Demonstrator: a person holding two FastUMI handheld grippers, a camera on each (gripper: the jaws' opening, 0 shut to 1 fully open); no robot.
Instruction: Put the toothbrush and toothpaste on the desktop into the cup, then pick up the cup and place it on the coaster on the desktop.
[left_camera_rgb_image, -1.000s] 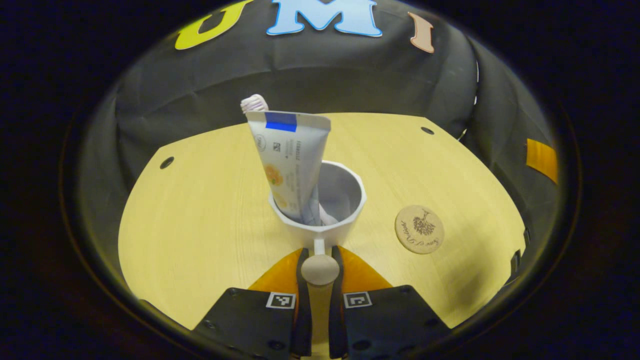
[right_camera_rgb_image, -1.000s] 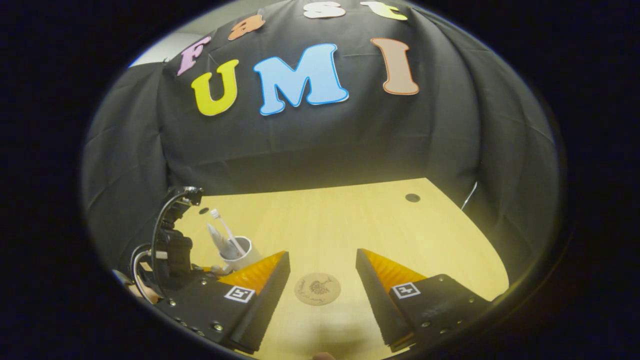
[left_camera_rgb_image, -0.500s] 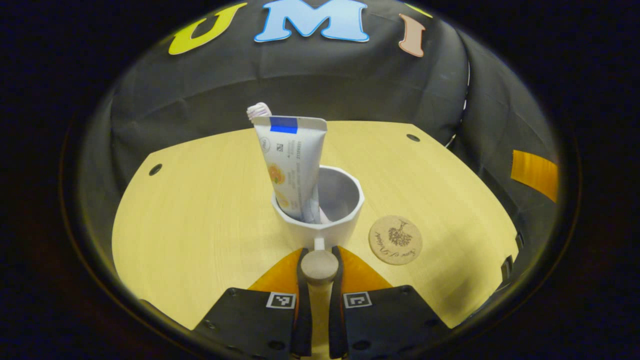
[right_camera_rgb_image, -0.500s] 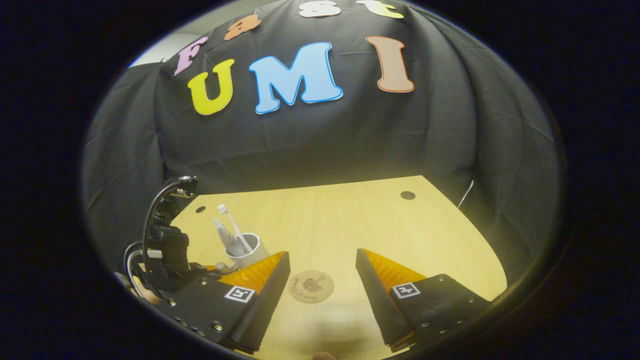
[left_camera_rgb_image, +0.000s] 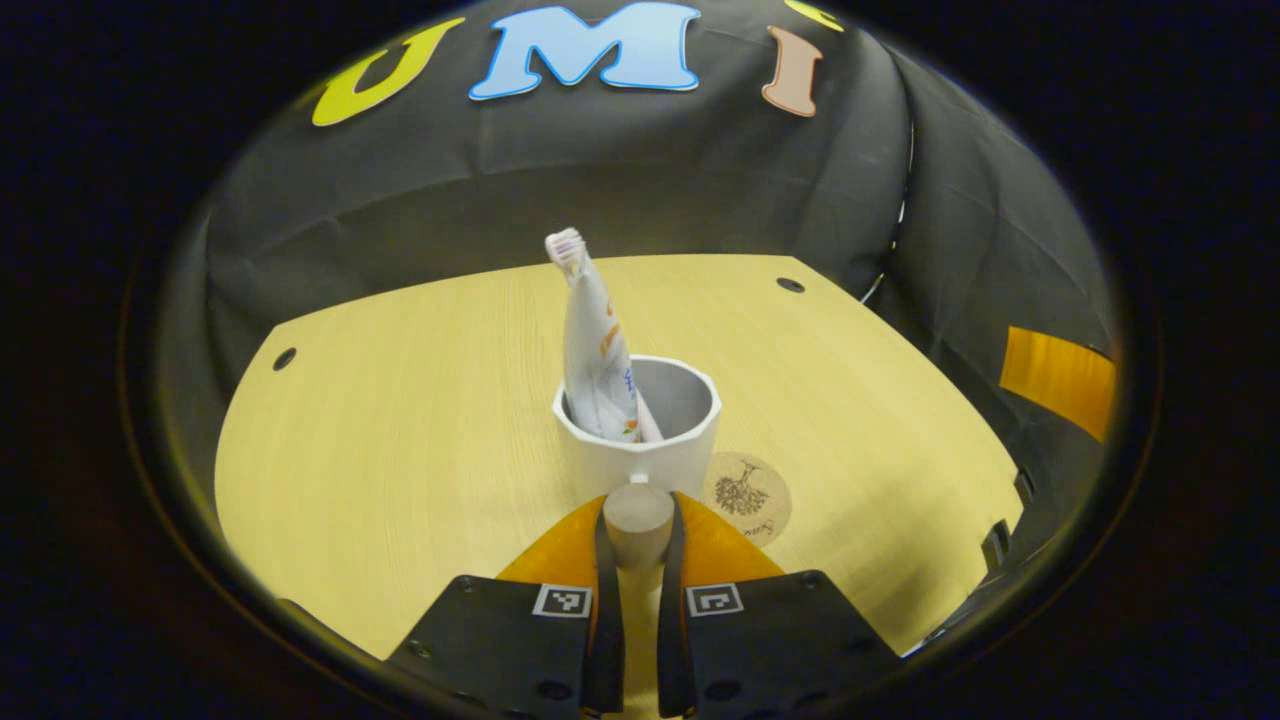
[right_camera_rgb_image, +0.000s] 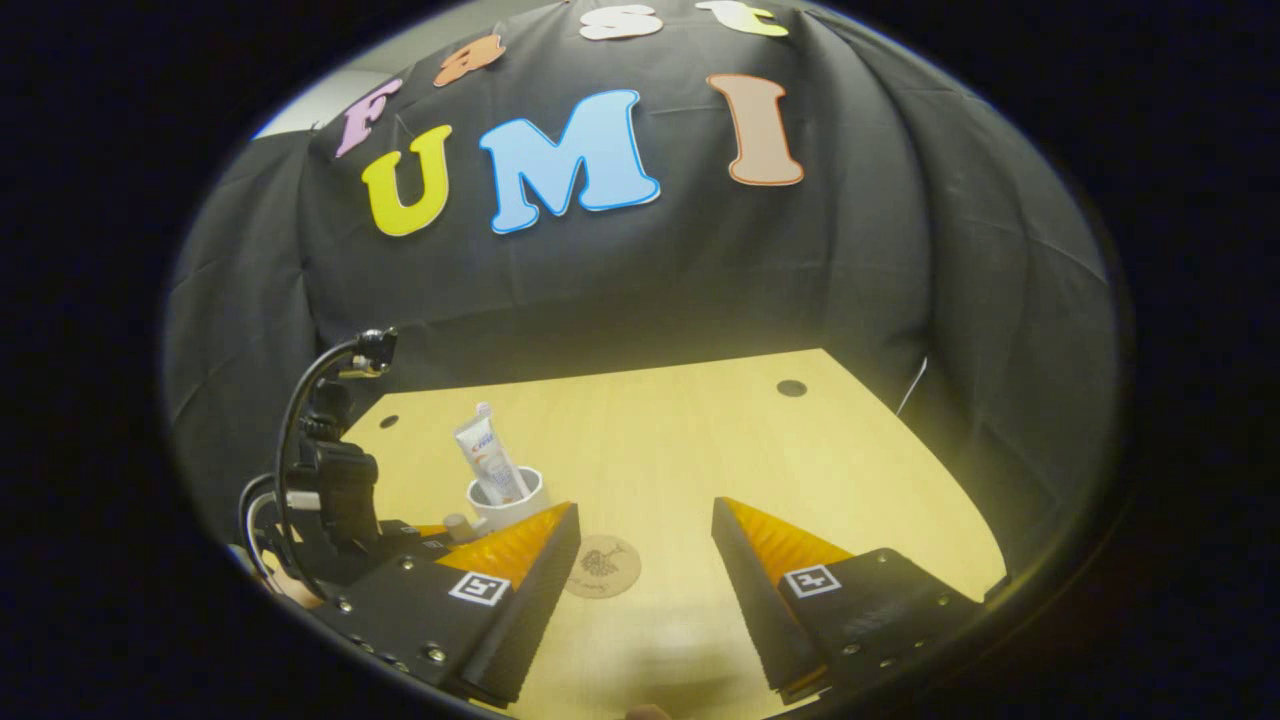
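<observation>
My left gripper (left_camera_rgb_image: 638, 545) is clenched on the round wooden knob handle (left_camera_rgb_image: 637, 520) of the white faceted cup (left_camera_rgb_image: 640, 455), both fingers pressing its sides; the handle sits at 6 o'clock of the cup, right at my fingertips. The orange-printed white toothpaste tube (left_camera_rgb_image: 595, 360) and the white toothbrush with pink-tipped bristles (left_camera_rgb_image: 566, 250) already stand inside the cup, leaning toward 11 o'clock, so I judge the first half of the task done. What is left is setting the cup on the round cork coaster with a dark tree print (left_camera_rgb_image: 747, 495). In the left gripper view the coaster lies at about 4 o'clock of the cup, partly hidden behind its base; whether the cup rides above the pale wooden desktop (left_camera_rgb_image: 400, 480) or touches it, I cannot tell.

My right gripper (right_camera_rgb_image: 640, 535) is released, its fingers spread wide and holding nothing. In the right gripper view the coaster lies between those fingers, toward the left one, and the cup stands beyond at 10 o'clock, with my left gripper just beside it
</observation>
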